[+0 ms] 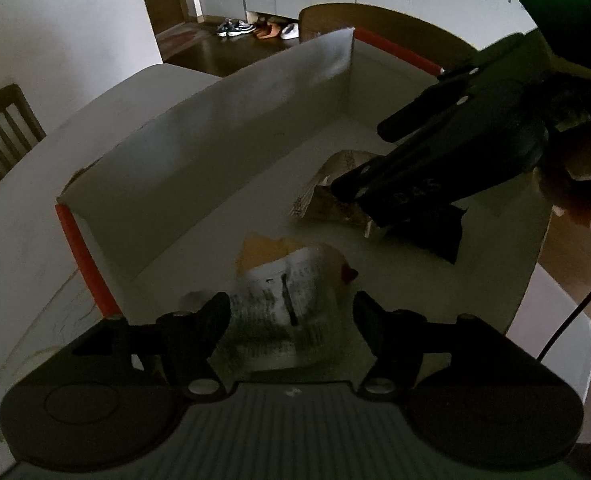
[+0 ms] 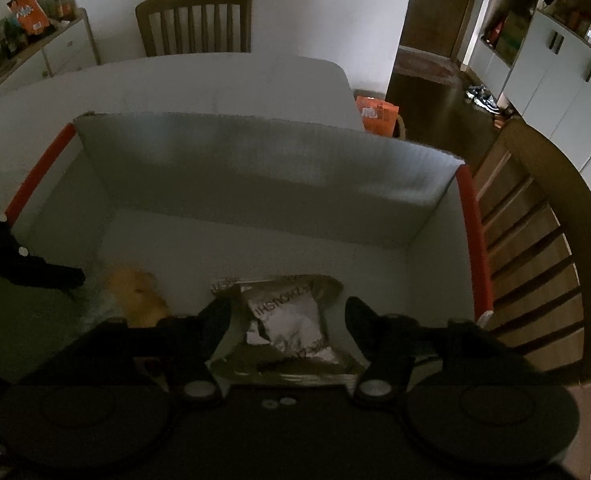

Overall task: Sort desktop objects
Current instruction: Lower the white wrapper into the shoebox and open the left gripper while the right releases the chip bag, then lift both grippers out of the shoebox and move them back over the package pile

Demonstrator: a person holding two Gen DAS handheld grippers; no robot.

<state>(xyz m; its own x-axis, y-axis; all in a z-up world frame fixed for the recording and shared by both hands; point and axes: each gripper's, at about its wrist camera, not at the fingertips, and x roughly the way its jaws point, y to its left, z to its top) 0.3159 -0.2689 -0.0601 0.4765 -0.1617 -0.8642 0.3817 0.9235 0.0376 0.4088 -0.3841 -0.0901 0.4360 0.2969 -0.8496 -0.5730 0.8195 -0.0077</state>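
Both grippers reach into a white cardboard box (image 1: pixel 199 160) with red-taped edges, standing on a white table. My left gripper (image 1: pixel 291 312) is open around a clear snack packet with an orange-yellow end (image 1: pixel 287 304) that lies on the box floor. My right gripper (image 2: pixel 287 320) is open around a silver and olive foil packet (image 2: pixel 287 324) on the box floor. The right gripper also shows in the left wrist view (image 1: pixel 375 160), over the foil packet (image 1: pixel 335 204). The snack packet shows at the left in the right wrist view (image 2: pixel 135 292).
The box's far wall (image 2: pixel 255 176) stands tall ahead. Wooden chairs (image 2: pixel 535 260) stand close by the box on the right and behind the table (image 2: pixel 195 20). An orange bag (image 2: pixel 375 114) sits beyond the table. A cabinet (image 2: pixel 55 52) stands at the back left.
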